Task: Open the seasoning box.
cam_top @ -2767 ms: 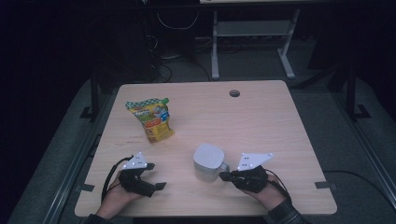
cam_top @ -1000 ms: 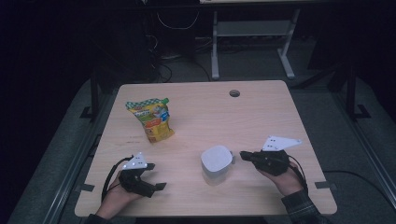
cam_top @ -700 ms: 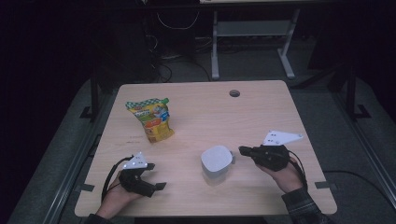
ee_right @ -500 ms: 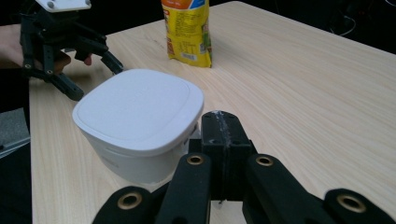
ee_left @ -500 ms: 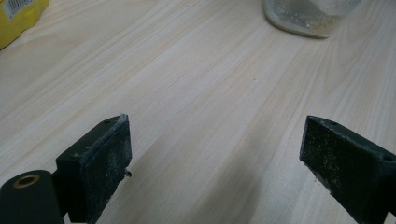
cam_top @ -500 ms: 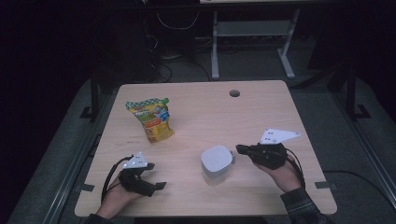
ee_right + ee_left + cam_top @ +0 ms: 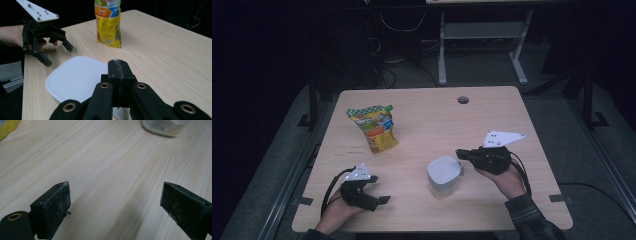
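While the white tub is sitting on the worktop with its lid on, the right tongs are hanging just beside its upper right corner, a little above it. From the right gripper view, the tub is lying just in front of the right tongs and below them, a bit to the left. Those tongs are pressed together and are pinching nothing. The left tongs are resting low near the front edge of the worktop, well apart from the tub, and they are spread wide with only bare wood between them. So the right hand is the nearer one by far. I am guessing the right tongs are getting ready to push or tap the lid, and for that they are needing to go down and a little toward the person's left. The yellow snack bag is standing farther back on the left, away from both tongs.
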Tool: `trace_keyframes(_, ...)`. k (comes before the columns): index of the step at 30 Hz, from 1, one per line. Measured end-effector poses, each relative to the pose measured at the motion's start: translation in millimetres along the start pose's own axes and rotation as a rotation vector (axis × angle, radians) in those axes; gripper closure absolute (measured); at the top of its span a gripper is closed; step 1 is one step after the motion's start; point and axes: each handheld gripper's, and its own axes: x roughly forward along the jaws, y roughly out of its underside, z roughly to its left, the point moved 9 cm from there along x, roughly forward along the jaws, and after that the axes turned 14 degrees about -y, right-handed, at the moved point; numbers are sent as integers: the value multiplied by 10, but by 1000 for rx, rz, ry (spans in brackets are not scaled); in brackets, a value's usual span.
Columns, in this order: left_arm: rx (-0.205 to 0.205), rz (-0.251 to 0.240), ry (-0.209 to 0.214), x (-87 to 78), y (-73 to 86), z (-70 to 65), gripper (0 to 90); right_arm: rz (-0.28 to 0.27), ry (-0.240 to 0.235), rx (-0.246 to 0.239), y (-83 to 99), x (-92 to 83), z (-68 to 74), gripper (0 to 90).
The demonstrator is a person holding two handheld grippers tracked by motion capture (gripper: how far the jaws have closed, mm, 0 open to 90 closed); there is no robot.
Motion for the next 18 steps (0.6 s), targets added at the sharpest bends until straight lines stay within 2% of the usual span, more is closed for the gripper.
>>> trace_keyframes(6, 2, -8, -7, -21, 1, -5, 87, 45, -20, -11, 59, 70, 43, 900)
trace_keyframes(8, -6, -7, -7, -25, 6, -2, 87, 47, -18, -9, 72, 71, 44, 900)
trace_keyframes(18, 5, -9, -7, -27, 2, 6, 87, 58, -28, -6, 126, 79, 45, 900)
